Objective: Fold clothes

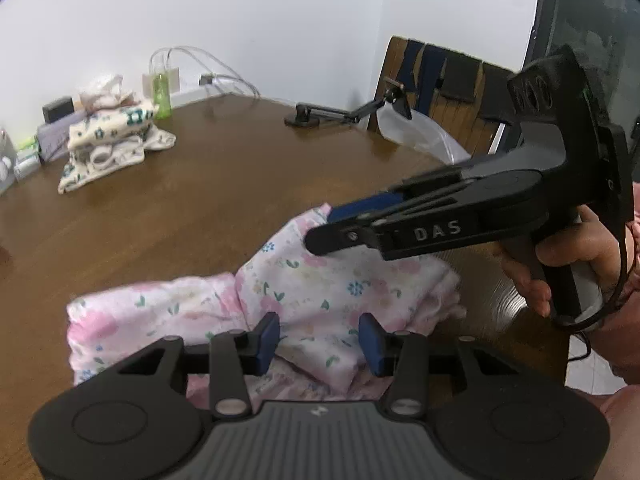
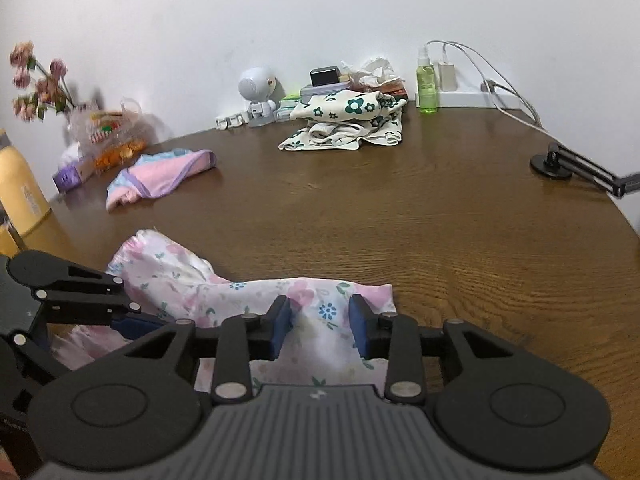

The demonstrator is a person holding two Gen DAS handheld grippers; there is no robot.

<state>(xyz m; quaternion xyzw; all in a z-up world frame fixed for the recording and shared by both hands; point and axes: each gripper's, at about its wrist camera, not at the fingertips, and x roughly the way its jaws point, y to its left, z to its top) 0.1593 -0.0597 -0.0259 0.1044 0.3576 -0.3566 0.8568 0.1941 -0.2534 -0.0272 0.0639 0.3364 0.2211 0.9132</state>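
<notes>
A pink floral garment (image 1: pixel 320 292) (image 2: pixel 224 288) lies crumpled and partly folded at the near edge of the brown wooden table (image 1: pixel 224 184) (image 2: pixel 440 220). My left gripper (image 1: pixel 319 342) hovers open over its near part, with cloth showing in the gap between the blue pads. My right gripper (image 2: pixel 319 328) is open too, low over the garment's right end. In the left wrist view the right gripper (image 1: pixel 326 226) reaches in from the right, held by a hand (image 1: pixel 560 264), its tips at the cloth's far corner. In the right wrist view the left gripper (image 2: pixel 132 316) is at the left.
A cream pile of green-flowered clothes (image 1: pixel 108 136) (image 2: pixel 348 120) sits at the back by the wall. A pink and purple garment (image 2: pixel 160 176) lies back left. A green spray bottle (image 2: pixel 426 80), cables, a black stand arm (image 2: pixel 576 168), a yellow bottle (image 2: pixel 20 196) and a chair (image 1: pixel 440 92) ring the table.
</notes>
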